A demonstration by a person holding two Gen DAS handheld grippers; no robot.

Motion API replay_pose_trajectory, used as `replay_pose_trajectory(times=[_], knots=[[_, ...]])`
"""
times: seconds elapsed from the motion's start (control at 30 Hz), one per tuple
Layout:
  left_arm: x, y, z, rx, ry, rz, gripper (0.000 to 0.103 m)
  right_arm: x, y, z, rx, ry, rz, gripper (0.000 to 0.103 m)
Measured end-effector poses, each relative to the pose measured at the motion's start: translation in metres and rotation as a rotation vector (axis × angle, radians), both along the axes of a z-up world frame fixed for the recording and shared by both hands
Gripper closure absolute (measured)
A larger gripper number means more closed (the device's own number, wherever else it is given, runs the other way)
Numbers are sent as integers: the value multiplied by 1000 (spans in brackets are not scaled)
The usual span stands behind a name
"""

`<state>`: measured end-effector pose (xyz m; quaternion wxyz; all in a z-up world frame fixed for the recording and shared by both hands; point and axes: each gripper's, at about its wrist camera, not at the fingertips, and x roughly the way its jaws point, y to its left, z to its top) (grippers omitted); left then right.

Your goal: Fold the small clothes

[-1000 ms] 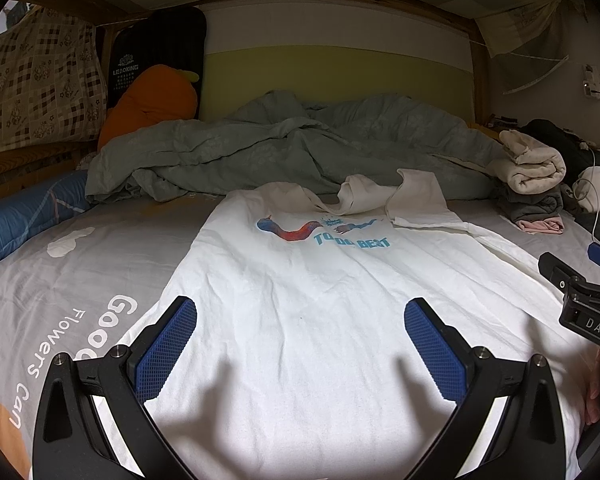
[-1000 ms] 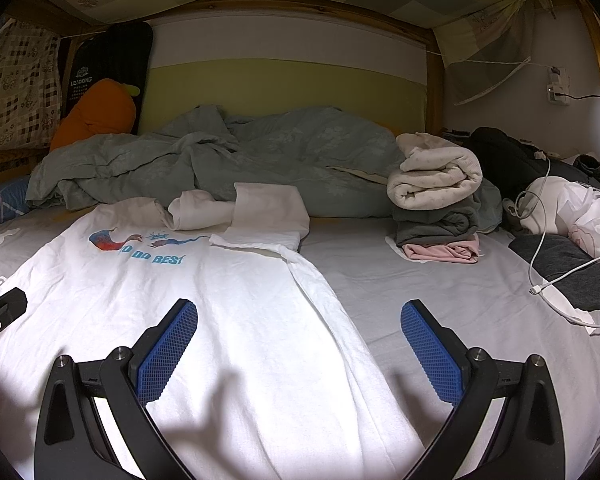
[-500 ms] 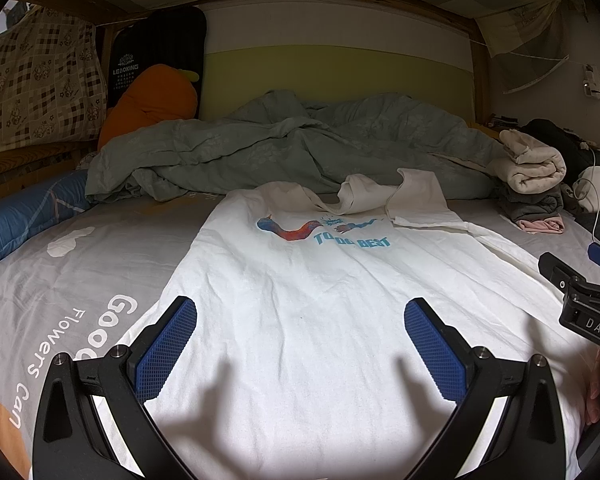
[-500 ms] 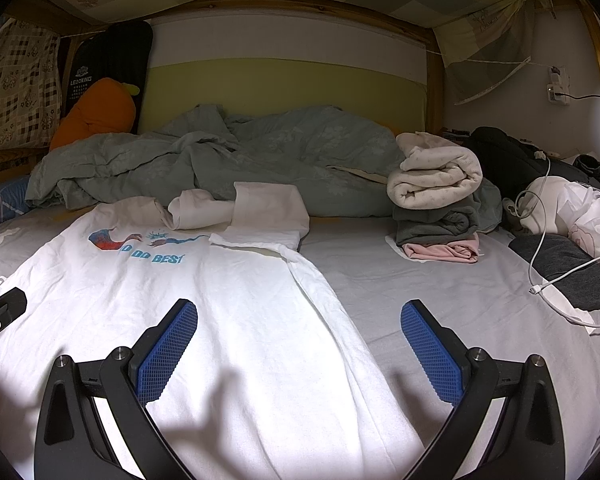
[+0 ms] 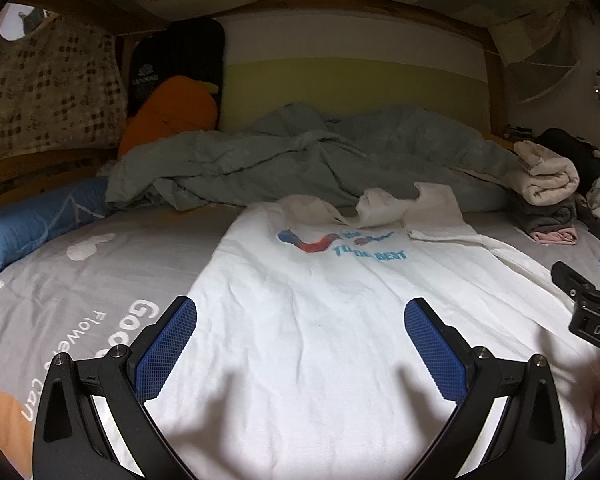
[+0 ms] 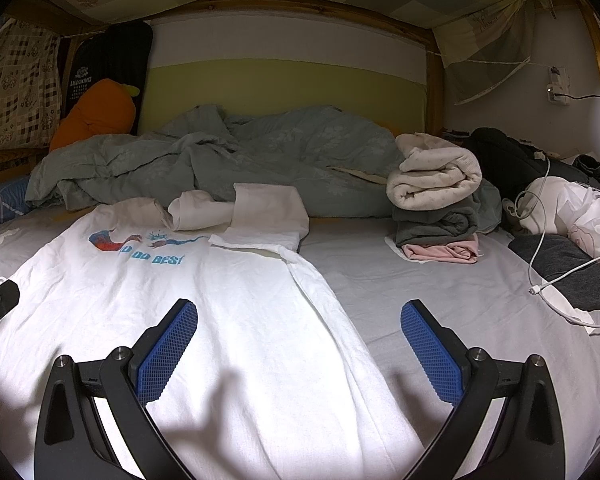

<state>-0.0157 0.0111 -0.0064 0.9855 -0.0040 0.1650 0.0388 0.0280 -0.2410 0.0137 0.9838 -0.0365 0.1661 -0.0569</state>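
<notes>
The scene is a bed inside a wooden bunk frame (image 6: 300, 0), with a patterned fabric canopy overhead and a pale green and white headboard wall (image 6: 284, 80) at the far end. The mattress is covered by a grey printed sheet (image 5: 80, 280). A rumpled grey-green duvet (image 6: 228, 156) is heaped across the far end of the bed, with an orange plush pillow (image 5: 168, 112) and a black cushion (image 5: 180, 52) propped in the left corner and a blue pillow (image 5: 32, 224) along the left edge.

A white T-shirt (image 5: 320, 320) with a red-and-blue print lies front up, spread flat on the sheet, its collar toward the duvet and its sleeves folded in over the shoulders. To the right, a stack of folded clothes (image 6: 436, 204) sits on the sheet, near dark garments and a white charging cable (image 6: 540, 248).

The left gripper (image 5: 300, 340) hovers over the lower part of the shirt with its jaws spread wide and nothing between them. The right gripper (image 6: 298, 344) hangs over the shirt's right edge, jaws likewise parted and empty.

Compared with a second ago, neither gripper nor the shirt has shifted in any visible way; only the left view looks darker.
</notes>
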Motion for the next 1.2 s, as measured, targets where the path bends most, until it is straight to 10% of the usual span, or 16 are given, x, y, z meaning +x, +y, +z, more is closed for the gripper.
replay_pose_trajectory(times=[0.67, 0.93, 1.2], knots=[[-57, -10, 48, 76, -185, 92, 0, -89, -3, 58, 11, -232, 66, 1], [-107, 16, 87, -141, -202, 31, 0, -119, -36, 78, 216, -127, 148, 1], [-168, 5, 126, -57, -276, 26, 0, -185, -81, 121, 280, -178, 169, 8]])
